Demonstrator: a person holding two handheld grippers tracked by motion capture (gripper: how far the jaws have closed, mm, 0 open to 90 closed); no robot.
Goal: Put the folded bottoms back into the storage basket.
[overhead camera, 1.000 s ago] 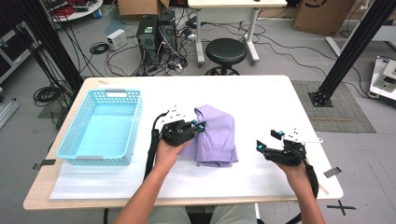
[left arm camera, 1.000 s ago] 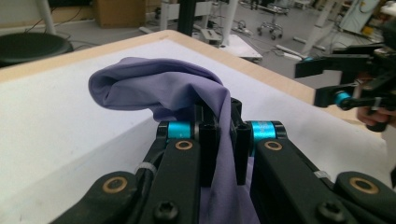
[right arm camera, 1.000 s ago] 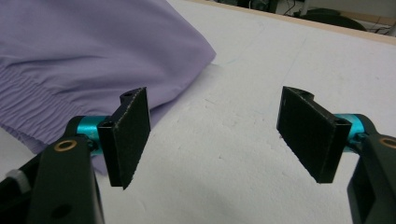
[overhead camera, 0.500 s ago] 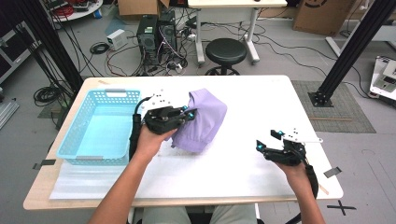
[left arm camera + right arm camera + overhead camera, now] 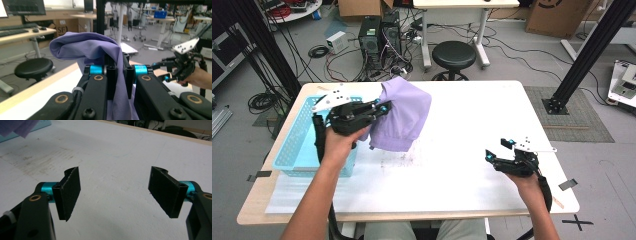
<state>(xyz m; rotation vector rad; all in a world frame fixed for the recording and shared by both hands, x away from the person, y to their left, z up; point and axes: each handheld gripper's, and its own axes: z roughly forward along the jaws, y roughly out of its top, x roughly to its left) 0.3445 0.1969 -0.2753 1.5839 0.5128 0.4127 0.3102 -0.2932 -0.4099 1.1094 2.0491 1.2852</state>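
1. Beside the blue basket (image 5: 297, 145), just off its right rim, the left gripper (image 5: 379, 107) carries the purple cloth (image 5: 404, 120) clear of the bench (image 5: 472, 130).
2. Its fingers (image 5: 111, 75) are pressed together on a fold of the fabric, so the bundle hangs from one pinch point and drapes freely below.
3. Such a hold keeps the folded shape roughly together; I judge the cloth is bound for the basket, which stands open and ready.
4. Well to the right of the basket, the right gripper (image 5: 499, 150) rests low over the bench with its fingers (image 5: 71, 192) spread wide and nothing between them.
5. That idle, open posture leaves the path to the basket free and keeps a second grip ready should the bundle sag.
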